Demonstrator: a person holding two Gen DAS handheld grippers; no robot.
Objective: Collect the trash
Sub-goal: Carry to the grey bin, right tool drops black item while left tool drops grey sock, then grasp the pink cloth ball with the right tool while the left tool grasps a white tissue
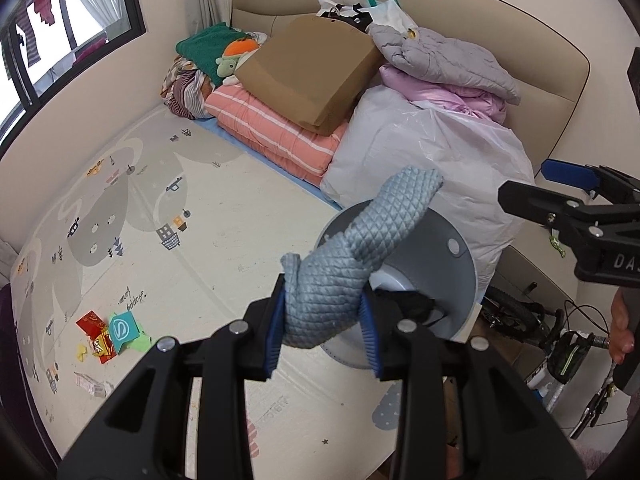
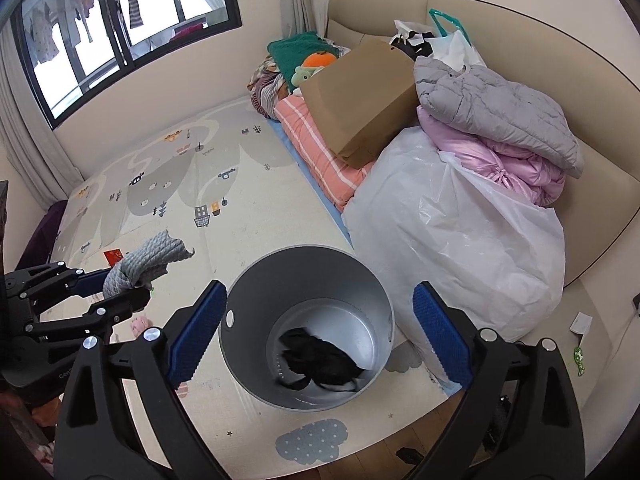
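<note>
1. Wrappers [image 1: 106,334]: a small heap of red, teal and green scraps lies on the play mat [image 1: 192,216] at about 8 o'clock in the left wrist view, well apart from the bin. Treat these as the trash not yet collected.
2. Left gripper [image 1: 324,324]: the jaws are closed partway, clamped on a bunched grey-blue cloth [image 1: 352,248]. The loose end of the cloth sticks up toward 1 o'clock, over the near rim of the bin.
3. Judged step in hand: drop the cloth into the bin. Bring the gripper over the middle of the bin mouth before letting go; in the right wrist view the cloth is still outside the rim, at about 10 o'clock from the bin.
4. Hold the loose end inside the rim line at release. Otherwise it may drape over the edge.
5. Bin [image 2: 308,280]: it stands upright on the mat, just beside the big white plastic bag [image 2: 472,240]. A dark bundle [image 2: 320,360] already lies at the bottom.
6. Right gripper [image 2: 320,342]: the jaws stand wide apart and hold nothing; the bin mouth shows between them. Keep it clear of the left gripper's path, at 3 o'clock from the bin.
</note>
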